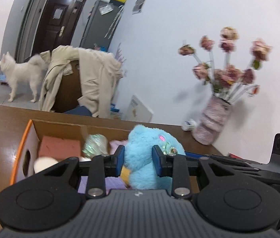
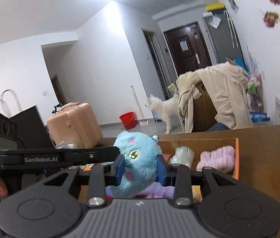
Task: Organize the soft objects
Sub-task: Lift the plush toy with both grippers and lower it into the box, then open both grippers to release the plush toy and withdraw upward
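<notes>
A fluffy light-blue plush toy [image 1: 146, 158] with a big green eye is held over an open cardboard box [image 1: 60, 128] on the brown table. My left gripper [image 1: 139, 161] is shut on the plush from one side. My right gripper [image 2: 140, 167] is shut on the same plush [image 2: 138, 154] from the other side. The box [image 2: 236, 158] holds a pink block [image 1: 60, 146], a shiny clear-wrapped item [image 1: 94, 143], a white ball [image 1: 44, 163] and a lilac fuzzy piece [image 2: 217, 158]. The plush's underside is hidden behind my fingers.
A pink vase of dried roses [image 1: 213, 119] stands on the table by the wall. A chair draped with a beige coat [image 1: 92, 79] is behind the table, with a white dog [image 1: 20, 73] on the floor. Pink cases [image 2: 74, 123] and a red bucket [image 2: 128, 120] stand further off.
</notes>
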`<state>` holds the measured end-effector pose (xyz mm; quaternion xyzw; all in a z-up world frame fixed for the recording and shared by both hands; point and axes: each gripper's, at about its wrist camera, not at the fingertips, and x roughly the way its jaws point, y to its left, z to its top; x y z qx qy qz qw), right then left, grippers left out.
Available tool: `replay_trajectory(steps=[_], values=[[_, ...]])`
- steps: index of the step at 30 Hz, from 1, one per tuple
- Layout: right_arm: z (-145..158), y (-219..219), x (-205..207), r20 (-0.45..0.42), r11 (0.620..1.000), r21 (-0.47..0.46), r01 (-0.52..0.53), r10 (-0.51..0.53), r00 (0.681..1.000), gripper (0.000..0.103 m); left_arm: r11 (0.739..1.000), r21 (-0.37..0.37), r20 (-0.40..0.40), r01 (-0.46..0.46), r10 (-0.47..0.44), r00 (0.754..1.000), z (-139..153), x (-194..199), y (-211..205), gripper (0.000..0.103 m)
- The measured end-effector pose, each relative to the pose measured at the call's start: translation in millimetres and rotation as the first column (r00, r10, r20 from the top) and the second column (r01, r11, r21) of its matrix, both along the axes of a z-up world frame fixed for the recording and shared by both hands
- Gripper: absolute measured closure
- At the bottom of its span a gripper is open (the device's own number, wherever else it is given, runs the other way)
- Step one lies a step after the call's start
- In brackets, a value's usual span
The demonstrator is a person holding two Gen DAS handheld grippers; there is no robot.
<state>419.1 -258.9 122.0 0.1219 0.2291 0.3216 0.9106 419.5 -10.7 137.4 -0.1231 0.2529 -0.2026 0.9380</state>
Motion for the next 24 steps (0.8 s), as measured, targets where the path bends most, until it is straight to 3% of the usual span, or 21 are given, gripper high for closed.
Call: replay_trajectory(steps=[5, 6, 7, 11, 14, 19, 24], values=[[-25.5, 20.1, 78.8, -0.115, 1.000, 0.011, -0.014, 0.016, 0.993, 0.072, 0.998, 0.014, -0.111, -0.060, 0.061, 0.992, -28.7, 68.3, 19.3, 0.073], [-34.5, 25.4, 92.8, -0.139, 1.000, 0.009, -0.022, 0.023, 0.990, 0.079, 0.996, 0.044, -0.139, -0.079, 0.084, 0.987, -38.8, 77.8, 21.2, 0.074], [-44.2, 30.6, 102.4, -0.166, 0.999, 0.003, -0.033, 0.033, 0.986, 0.089, 0.995, 0.055, -0.162, -0.084, 0.092, 0.982, -48.6, 82.3, 24.5, 0.074], [-83.4, 53.6, 123.6, -0.232, 0.991, -0.131, -0.042, 0.011, 0.973, 0.094, 0.990, 0.125, -0.240, -0.069, 0.098, 0.966, -91.4, 89.1, 26.2, 0.075], [-103.7, 58.7, 128.4, -0.276, 0.987, -0.142, -0.071, 0.029, 0.961, 0.094, 0.989, 0.133, -0.248, -0.063, 0.095, 0.964, -103.9, 87.1, 26.7, 0.075], [-101.6, 68.2, 119.2, -0.229, 0.976, -0.207, -0.065, 0.016, 0.973, 0.090, 0.988, 0.140, -0.244, -0.067, 0.100, 0.964, -106.9, 86.5, 22.9, 0.075], [-80.0, 55.2, 107.4, -0.197, 0.978, -0.205, -0.040, -0.001, 0.980, 0.089, 0.985, 0.154, -0.219, -0.074, 0.107, 0.970, -89.6, 73.7, 22.2, 0.072]])
